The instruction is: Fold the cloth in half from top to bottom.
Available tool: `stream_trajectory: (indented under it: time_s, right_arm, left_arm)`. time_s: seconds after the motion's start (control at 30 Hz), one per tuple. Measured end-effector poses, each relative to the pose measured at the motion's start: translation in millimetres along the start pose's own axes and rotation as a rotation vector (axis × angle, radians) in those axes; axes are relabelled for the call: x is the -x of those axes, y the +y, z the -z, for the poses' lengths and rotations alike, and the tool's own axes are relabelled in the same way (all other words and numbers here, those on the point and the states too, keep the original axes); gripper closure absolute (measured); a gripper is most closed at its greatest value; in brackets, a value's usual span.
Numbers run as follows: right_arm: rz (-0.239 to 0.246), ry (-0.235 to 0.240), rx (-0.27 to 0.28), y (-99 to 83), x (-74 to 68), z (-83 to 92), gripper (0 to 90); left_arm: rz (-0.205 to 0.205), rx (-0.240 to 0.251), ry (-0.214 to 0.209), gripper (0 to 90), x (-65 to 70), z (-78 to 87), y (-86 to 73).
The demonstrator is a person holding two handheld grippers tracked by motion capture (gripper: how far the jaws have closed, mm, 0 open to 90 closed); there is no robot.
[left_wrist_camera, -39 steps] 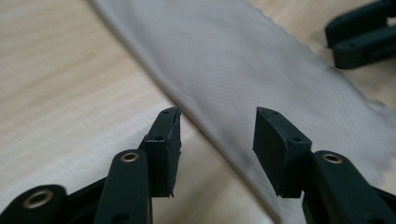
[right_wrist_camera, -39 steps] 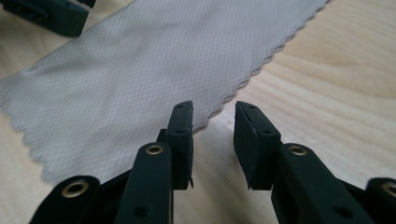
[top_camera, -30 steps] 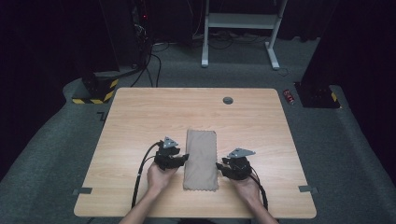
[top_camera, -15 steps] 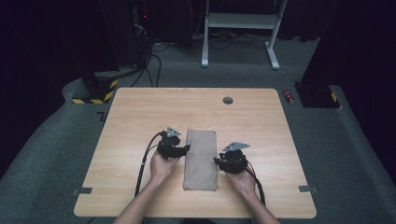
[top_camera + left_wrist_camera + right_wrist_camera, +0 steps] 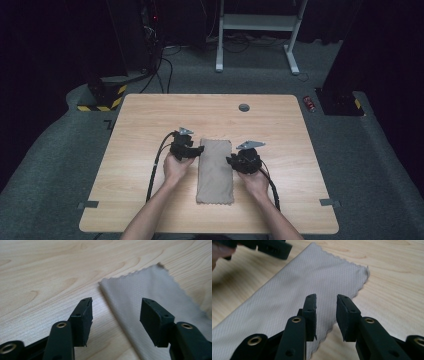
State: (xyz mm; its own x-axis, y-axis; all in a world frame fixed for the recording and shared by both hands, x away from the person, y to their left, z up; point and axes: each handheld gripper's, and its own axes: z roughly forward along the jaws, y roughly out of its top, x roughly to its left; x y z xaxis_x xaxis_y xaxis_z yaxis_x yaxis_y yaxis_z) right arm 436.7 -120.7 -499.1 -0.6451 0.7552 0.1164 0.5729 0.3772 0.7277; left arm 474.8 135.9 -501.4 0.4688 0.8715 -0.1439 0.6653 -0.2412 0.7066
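The wooden table [image 5: 150, 115] carries a folded beige cloth [image 5: 215, 171], lying flat lengthwise at its near centre between the two hands. The left gripper [image 5: 194, 150] stands at the cloth's far left edge, its jaws having just been opening, spread wide and released. The right gripper [image 5: 233, 161] stands at the cloth's right edge, its jaws having just been closing to a narrow gap, with nothing pinched.

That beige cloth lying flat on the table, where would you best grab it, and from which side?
Probably at the far corners. The cloth lies flat as a long folded strip, so only its edges offer anything to pinch. The left gripper could come in from its left edge, the right gripper from its right, jaws low along the table.
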Motion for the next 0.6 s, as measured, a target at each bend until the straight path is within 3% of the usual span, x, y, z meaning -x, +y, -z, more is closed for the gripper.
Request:
stream_trajectory:
  time_s: [0.13,0.27,0.6]
  right_arm:
    - [-0.03,-0.009,0.005,11.6,9.1,-7.0,69.8]
    - [-0.077,-0.039,0.016,18.7,20.7,-13.5,70.8]
    - [-0.107,-0.095,-0.009,27.5,35.7,-35.9,70.3]
  left_arm:
    - [0.012,0.021,-0.003,42.9,-4.0,-2.2,5.4]
    - [0.013,0.001,0.01,42.2,-7.6,-7.4,9.7]
    - [0.045,-0.001,0.014,44.3,-9.0,-24.1,10.1]
